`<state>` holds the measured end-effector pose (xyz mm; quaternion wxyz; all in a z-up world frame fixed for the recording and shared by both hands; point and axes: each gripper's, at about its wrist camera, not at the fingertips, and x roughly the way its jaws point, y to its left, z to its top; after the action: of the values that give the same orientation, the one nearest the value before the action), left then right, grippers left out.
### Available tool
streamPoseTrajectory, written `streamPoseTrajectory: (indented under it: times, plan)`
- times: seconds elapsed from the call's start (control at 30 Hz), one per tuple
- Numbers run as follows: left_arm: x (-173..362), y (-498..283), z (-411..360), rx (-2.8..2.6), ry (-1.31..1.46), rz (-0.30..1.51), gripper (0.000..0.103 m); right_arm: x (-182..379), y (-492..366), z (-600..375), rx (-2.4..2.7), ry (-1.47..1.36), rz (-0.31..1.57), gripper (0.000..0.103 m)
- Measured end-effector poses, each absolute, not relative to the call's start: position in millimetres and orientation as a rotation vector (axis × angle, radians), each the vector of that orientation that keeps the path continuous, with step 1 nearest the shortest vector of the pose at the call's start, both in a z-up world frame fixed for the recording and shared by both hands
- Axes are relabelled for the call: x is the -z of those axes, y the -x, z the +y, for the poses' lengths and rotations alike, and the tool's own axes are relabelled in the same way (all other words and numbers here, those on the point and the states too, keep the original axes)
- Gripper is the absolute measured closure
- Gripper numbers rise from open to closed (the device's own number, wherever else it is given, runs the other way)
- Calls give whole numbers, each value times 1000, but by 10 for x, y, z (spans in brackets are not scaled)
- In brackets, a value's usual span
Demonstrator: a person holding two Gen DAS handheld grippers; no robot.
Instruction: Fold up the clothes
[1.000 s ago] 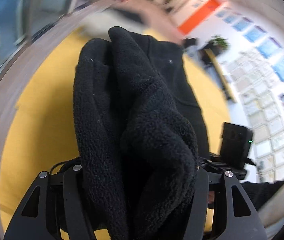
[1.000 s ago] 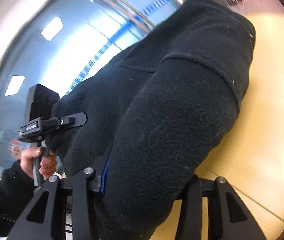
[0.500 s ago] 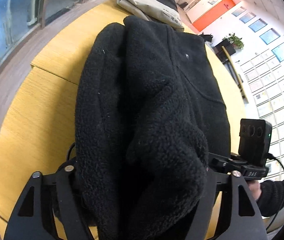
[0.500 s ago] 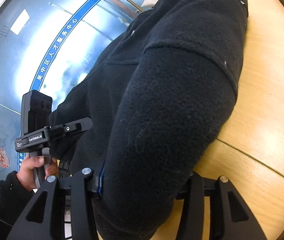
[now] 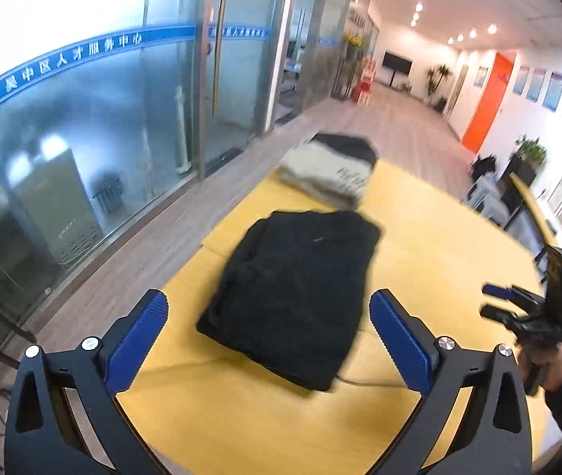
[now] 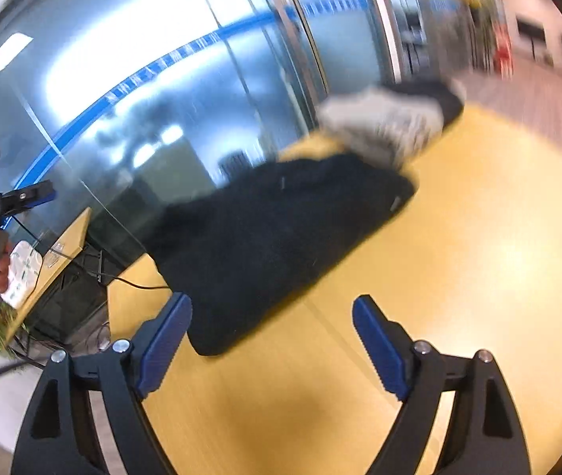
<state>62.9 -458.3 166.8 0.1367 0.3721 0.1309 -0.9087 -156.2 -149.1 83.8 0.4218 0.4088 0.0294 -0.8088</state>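
Observation:
A black fleece garment (image 5: 296,289) lies folded in a flat rectangle on the yellow table (image 5: 439,237); the right wrist view shows the same fleece (image 6: 277,233), blurred. My left gripper (image 5: 269,312) hovers above and in front of its near edge, jaws opening wide, nothing between the blue pads. My right gripper (image 6: 273,316) is also lifted off the fleece with its jaws opening and holding nothing. Each gripper appears in the other's view: the right gripper (image 5: 494,301) at the right edge, the left gripper (image 6: 39,194) at the left, both hand-held.
A folded grey and black garment (image 5: 328,170) lies at the table's far end, just beyond the fleece. A glass wall (image 5: 102,118) runs along the left past the table edge. A cable (image 6: 138,285) hangs off the table's near left corner. Bare tabletop spreads to the right.
Both grippers let go of the black fleece, opened wide and pulled up and back. The fleece, which filled both views and sat between the jaws, now lies folded on the table.

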Motion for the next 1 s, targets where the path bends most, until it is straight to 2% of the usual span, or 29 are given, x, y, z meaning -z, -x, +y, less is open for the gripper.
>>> streamPoseTrajectory:
  times: [0.1, 0.2, 0.27, 0.37, 0.53, 0.67, 0.77, 1.0]
  plan:
    - [-1991, -793, -4279, 2566, -1040, 278, 0, -1325, 1596, -1317, 2072, -927, 138, 13]
    - [-2301, -897, -3917, 2527, -962, 206, 0, -1626, 1416, -692, 2088, -868, 145, 13]
    - [-2492, -1128, -3850, 2511, -942, 216, 0, -1715, 1282, -593, 2090, -853, 158, 12]
    - [-2447, -1210, -3638, 2473, -1017, 266, 0, -1825, 1091, -488, 2082, -840, 162, 11]
    - [-1995, -1050, -3250, 2420, -995, 295, 0, -1732, 769, -719, 2111, -834, 230, 1]
    - [-1446, -690, -3069, 2338, -1034, 291, 0, -1245, 686, -1253, 2149, -922, 348, 1]
    - [-1164, -522, -3089, 2261, -1062, 248, 0, -909, 645, -1547, 2128, -1013, 359, 1]
    - [-1023, -310, -3169, 2189, -1065, 246, 0, -720, 652, -1861, 2135, -1059, 399, 1]
